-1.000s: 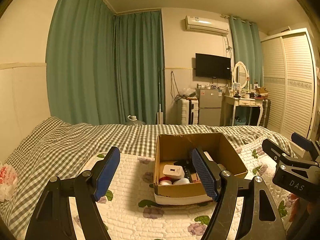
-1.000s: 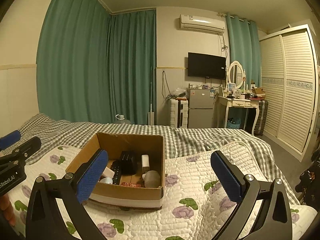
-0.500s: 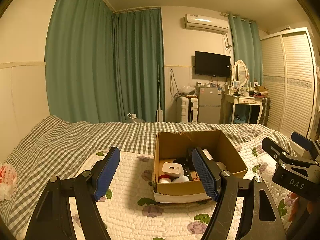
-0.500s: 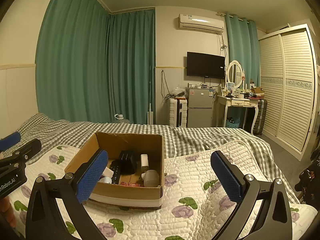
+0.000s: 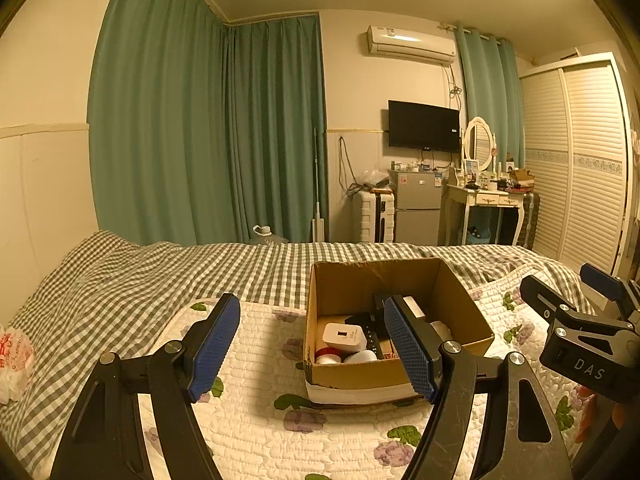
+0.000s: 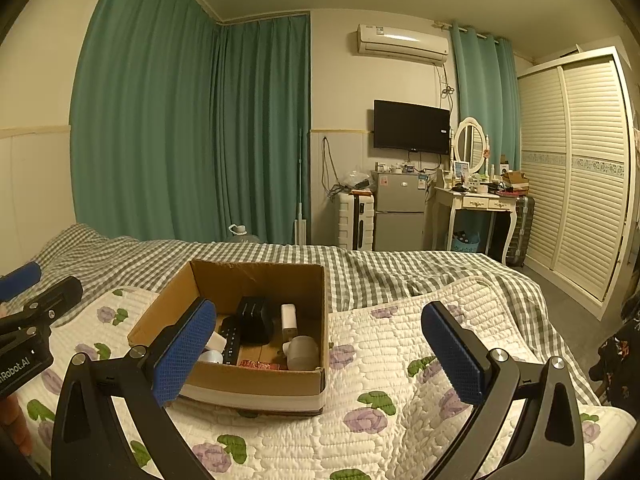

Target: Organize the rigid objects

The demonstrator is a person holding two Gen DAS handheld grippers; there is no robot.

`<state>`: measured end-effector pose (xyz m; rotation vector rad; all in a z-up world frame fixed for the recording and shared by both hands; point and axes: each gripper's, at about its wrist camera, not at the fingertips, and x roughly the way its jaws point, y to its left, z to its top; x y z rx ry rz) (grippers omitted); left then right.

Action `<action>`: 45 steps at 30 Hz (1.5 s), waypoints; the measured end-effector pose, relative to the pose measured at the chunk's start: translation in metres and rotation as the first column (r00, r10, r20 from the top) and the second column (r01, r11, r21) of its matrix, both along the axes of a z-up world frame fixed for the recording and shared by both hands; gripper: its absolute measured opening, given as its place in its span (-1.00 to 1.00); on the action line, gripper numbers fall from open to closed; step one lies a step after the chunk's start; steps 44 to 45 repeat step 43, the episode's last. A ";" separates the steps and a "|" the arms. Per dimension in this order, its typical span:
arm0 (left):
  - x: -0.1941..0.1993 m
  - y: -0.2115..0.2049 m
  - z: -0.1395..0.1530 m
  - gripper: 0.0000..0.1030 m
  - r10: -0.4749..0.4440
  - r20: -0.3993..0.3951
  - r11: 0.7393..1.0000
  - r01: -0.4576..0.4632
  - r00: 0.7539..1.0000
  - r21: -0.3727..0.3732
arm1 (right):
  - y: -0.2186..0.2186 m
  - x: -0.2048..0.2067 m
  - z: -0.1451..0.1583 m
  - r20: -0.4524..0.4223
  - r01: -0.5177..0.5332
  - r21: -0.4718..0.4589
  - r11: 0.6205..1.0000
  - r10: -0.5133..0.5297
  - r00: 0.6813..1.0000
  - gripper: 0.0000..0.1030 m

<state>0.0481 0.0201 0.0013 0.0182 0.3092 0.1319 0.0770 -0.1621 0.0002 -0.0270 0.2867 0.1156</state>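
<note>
Blue pads: both tools carry blue textured pads on black fingers, and nothing sits between either pair.
Left tool (image 5: 312,350): spread wide, lower centre of the left wrist view; its right finger overlaps the cardboard box in the picture, though contact cannot be told.
Right tool (image 6: 320,354): spread wide, lower centre of the right wrist view; its left finger lies in front of the box's near left corner.
Other tool in each view: the right tool shows at the right edge of the left wrist view, the left tool at the left edge of the right wrist view.
Cardboard box (image 5: 456,292) (image 6: 256,272): open-topped, brown, with a white band along its base; it rests on the quilt, centre right in the left wrist view and centre left in the right wrist view.
Box contents: a white charger block (image 5: 344,337), a black remote (image 6: 231,340), a black boxy item (image 6: 256,318), an upright white adapter (image 6: 289,318), a grey rounded piece (image 6: 302,353) and a red packet (image 6: 259,365) at the near wall.
Quilt (image 5: 256,420) (image 6: 400,360): white, stitched, with purple flowers and green leaves, filling the lower part of both views.
Checked bedspread (image 5: 120,280) (image 6: 380,272): grey and white, behind and around the quilt.
Plastic bag (image 5: 14,360): white with red print, at the left edge of the left wrist view.
Background: green curtains (image 6: 180,128) upper left, a black television (image 6: 411,127) right of centre, a slatted wardrobe (image 6: 580,168) at the right.
</note>
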 end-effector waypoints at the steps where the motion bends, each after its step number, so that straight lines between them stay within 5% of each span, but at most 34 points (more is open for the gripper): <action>1: 0.000 0.000 0.000 0.50 -0.002 0.000 1.000 0.002 1.000 0.000 | 0.000 0.000 0.000 -0.001 0.000 0.000 1.000 0.000 1.000 1.00; 45: 0.001 0.003 -0.008 0.50 -0.003 -0.010 1.000 0.003 1.000 0.010 | 0.002 0.003 -0.003 -0.034 0.005 0.007 1.000 -0.005 0.999 1.00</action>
